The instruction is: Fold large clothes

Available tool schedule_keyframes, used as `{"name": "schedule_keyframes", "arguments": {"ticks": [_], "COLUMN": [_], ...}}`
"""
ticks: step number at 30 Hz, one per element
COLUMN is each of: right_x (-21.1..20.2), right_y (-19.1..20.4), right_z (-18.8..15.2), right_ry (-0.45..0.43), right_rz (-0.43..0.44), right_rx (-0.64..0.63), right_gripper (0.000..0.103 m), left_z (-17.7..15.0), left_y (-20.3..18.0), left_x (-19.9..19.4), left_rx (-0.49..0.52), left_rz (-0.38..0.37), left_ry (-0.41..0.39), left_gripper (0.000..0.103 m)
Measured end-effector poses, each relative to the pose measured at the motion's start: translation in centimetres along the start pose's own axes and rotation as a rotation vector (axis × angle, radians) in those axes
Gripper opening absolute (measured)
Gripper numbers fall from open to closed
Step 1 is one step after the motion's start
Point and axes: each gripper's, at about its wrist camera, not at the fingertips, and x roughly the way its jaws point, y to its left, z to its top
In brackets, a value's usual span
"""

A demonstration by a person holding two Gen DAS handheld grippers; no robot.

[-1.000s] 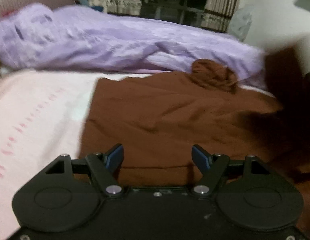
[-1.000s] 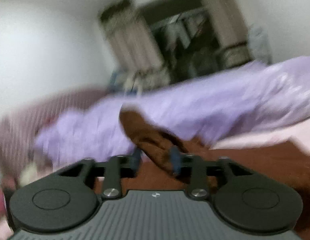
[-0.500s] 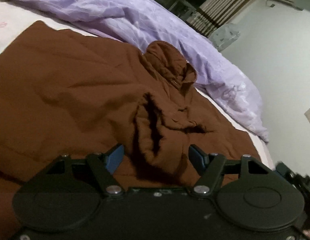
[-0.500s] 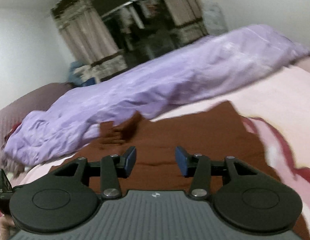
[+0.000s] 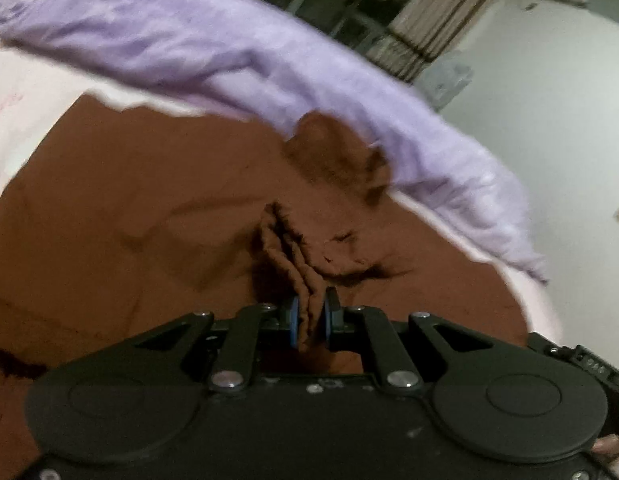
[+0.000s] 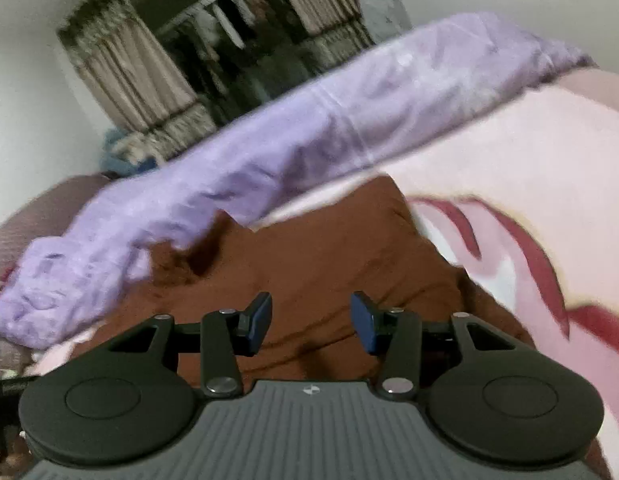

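Now clamping left gripper (image 5: pixel 309 322) on garment (image 5: pixel 149 208) fold, open half a second ago; right gripper (image 6: pixel 311 322) hovering wide above, folding beginning.

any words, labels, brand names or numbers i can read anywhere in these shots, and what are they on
No readable text in either view.
Small round black-and-white mark on the grey ribbed body of the right gripper: a symbol, not letters.
Dark red shapes on the pale pink bedsheet: a printed pattern, no legible words.
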Motion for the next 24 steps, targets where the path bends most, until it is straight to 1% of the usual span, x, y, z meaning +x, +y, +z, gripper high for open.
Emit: {"name": "schedule_keyframes", "arguments": {"ticks": [2,3,5,7,9,10,11,12,13,15,17,18,20,22,24], "right_x": [1.1,1.6,2.2,2.1,1.7,1.5,1.1,0.5,0.0,-0.8,-1.1,-0.9,-0.3,0.5,1.4], "right_y": [-0.5,-0.9,-1.7,-1.9,-1.6,-1.5,-1.2,-0.8,-0.3,0.8,1.7,2.0,2.1,1.7,0.9], "right_z": [-0.7,-1.0,-1.5,-1.4,-1.0,-0.7,-0.4,-0.1,0.1,0.5,0.8,0.8,0.7,0.5,0.2], "right_ry": [0.029,0.043,0.056,0.055,0.06,0.058,0.049,0.029,0.005,-0.05,-0.08,-0.082,-0.065,-0.036,-0.005], "right_rz": [-0.019,-0.026,-0.021,-0.01,-0.01,-0.013,-0.012,-0.009,-0.01,-0.029,-0.051,-0.062,-0.069,-0.086,-0.119], "right_rx": [0.006,0.01,0.021,0.029,0.022,0.016,0.008,-0.013,-0.04,-0.109,-0.167,-0.187,-0.202,-0.201,-0.199], "right_gripper": [0.052,0.048,0.044,0.044,0.044,0.045,0.046,0.047,0.048,0.05,0.05,0.05,0.05,0.05,0.05], "left_z": [-0.6,-0.9,-1.0,-0.6,-0.2,0.0,0.2,0.4,0.6,1.0,1.0,0.7,0.1,-0.6,-1.5], "left_y": [0.8,1.1,1.2,0.7,-0.1,-0.6,-1.1,-1.6,-2.2,-3.0,-3.8,-4.2,-4.5,-4.3,-3.8], "left_x": [1.1,1.4,1.6,1.4,0.3,-0.6,-1.5,-2.5,-3.3,-3.8,-3.3,-2.7,-1.2,0.5,1.8], "left_rx": [-0.017,-0.023,-0.006,0.031,0.077,0.105,0.141,0.178,0.205,0.228,0.253,0.27,0.294,0.297,0.303], "left_rz": [0.014,0.013,0.016,0.028,0.066,0.098,0.129,0.144,0.143,0.111,0.075,0.072,0.085,0.101,0.135], "left_ry": [0.012,0.014,0.012,0.011,-0.018,-0.047,-0.085,-0.123,-0.154,-0.169,-0.149,-0.136,-0.109,-0.069,-0.043], "left_gripper": [0.012,0.015,0.018,0.024,0.046,0.048,0.048,0.049,0.051,0.052,0.052,0.052,0.052,0.052,0.053]}}
